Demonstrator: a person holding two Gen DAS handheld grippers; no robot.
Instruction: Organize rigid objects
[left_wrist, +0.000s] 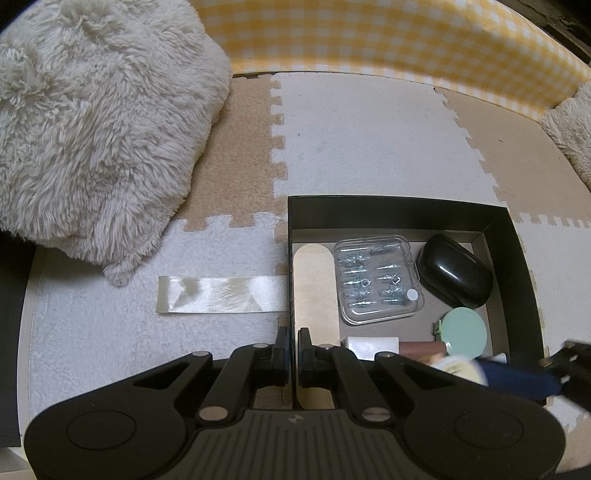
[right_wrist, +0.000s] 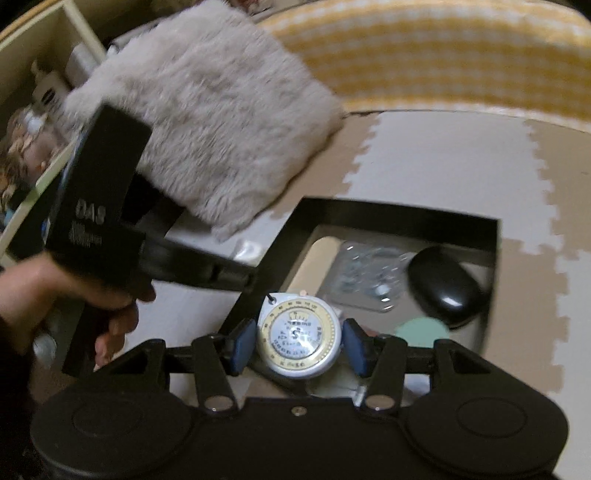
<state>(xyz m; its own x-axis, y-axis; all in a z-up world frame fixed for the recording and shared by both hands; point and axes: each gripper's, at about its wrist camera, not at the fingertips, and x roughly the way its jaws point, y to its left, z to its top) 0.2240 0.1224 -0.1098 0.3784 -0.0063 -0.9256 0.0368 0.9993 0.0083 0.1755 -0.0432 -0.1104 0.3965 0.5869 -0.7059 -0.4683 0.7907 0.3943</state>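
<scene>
Soft, dim indoor light is falling evenly over both views, leaving only faint shadows inside the black box (left_wrist: 517, 236). The left wrist view is staying sharp, with glare glinting off the satin ribbon (left_wrist: 221, 295). The right wrist view is smearing with motion blur, especially the fluffy cushion (right_wrist: 221, 122). Fisheye distortion is bending the checkered edge (left_wrist: 388, 33).

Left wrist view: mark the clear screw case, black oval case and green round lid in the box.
clear screw case (left_wrist: 376, 278), left wrist view, middle of its lid
black oval case (left_wrist: 456, 271), left wrist view, top of its shell
green round lid (left_wrist: 464, 328), left wrist view, centre of its face
</scene>
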